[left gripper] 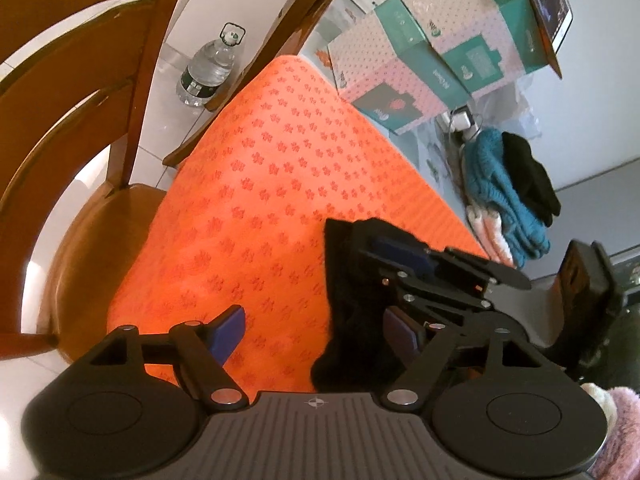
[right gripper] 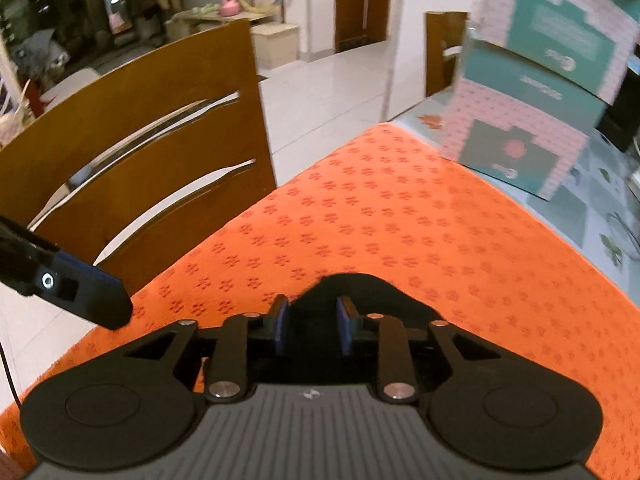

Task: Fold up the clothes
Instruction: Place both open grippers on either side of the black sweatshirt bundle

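**Two grippers at a black garment on an orange cloth**

Far left, a wooden chair [left gripper: 60, 128] stands against the table edge, its slatted back curving upward. Behind it, on the pale tiled floor, is a water bottle [left gripper: 210, 66]. The orange cloth [left gripper: 260, 184], printed with small darker flowers, covers the table surface from the chair side toward the centre.

The left gripper [left gripper: 318, 330] hovers low over the cloth with its blue-padded fingers spread wide, nothing between them. The black garment [left gripper: 348, 300] lies on the cloth just inside its right-hand finger. The right gripper [right gripper: 310, 326] sits directly beside it; its fingers stand narrow with the black garment's edge bunched between the pads, apparently pinched, though the contact itself is dark and hard to make out.

Further right, stacked pink-and-teal boxes [left gripper: 432, 52] stand beyond the cloth's far edge. Beside them rests a pile of knitwear, teal items [left gripper: 496, 196] topped by a black one [left gripper: 528, 176]. At the lower right corner, a fluffy pink sleeve [left gripper: 616, 432] is visible.
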`<action>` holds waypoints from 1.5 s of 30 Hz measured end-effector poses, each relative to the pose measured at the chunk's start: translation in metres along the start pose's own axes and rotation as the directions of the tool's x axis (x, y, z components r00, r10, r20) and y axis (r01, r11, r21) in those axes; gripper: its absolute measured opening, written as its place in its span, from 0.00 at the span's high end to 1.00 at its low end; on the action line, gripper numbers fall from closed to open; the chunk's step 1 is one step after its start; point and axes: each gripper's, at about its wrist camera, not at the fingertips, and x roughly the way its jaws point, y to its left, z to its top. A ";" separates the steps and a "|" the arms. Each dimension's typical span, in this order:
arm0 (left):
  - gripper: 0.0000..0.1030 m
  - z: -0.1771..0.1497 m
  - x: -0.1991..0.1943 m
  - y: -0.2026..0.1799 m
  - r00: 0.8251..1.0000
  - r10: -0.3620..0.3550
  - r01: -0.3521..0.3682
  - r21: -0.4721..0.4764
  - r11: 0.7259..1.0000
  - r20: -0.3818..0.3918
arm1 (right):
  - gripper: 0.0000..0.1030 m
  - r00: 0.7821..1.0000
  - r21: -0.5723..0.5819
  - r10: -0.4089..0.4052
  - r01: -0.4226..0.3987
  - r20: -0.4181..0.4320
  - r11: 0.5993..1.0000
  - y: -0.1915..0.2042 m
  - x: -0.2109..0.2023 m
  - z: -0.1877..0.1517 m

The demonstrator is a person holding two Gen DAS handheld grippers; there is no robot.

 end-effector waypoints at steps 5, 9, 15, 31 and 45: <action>0.18 0.001 0.010 -0.005 1.000 0.004 -0.004 0.025 1.000 -0.017 | 0.67 0.999 0.070 0.034 -0.037 0.043 0.997 -0.006 -0.032 0.008; 0.11 0.005 0.019 -0.014 1.000 -0.019 0.020 0.043 0.999 -0.023 | 0.58 0.996 0.160 0.019 -0.033 0.087 0.987 -0.025 -0.071 0.005; 0.06 0.012 0.042 -0.031 0.997 -0.065 0.068 0.056 0.996 -0.048 | 0.42 0.994 0.349 -0.071 0.036 0.088 0.936 -0.066 -0.121 -0.031; 0.02 0.005 0.071 -0.052 0.992 -0.045 0.058 0.111 0.992 -0.114 | 0.19 0.993 0.771 -0.114 0.086 -0.017 0.631 -0.111 -0.115 -0.178; 0.02 -0.012 0.046 -0.022 0.998 -0.022 0.021 -0.021 1.000 -0.062 | 0.42 0.999 0.854 -0.027 -0.011 0.029 0.520 -0.111 -0.090 -0.185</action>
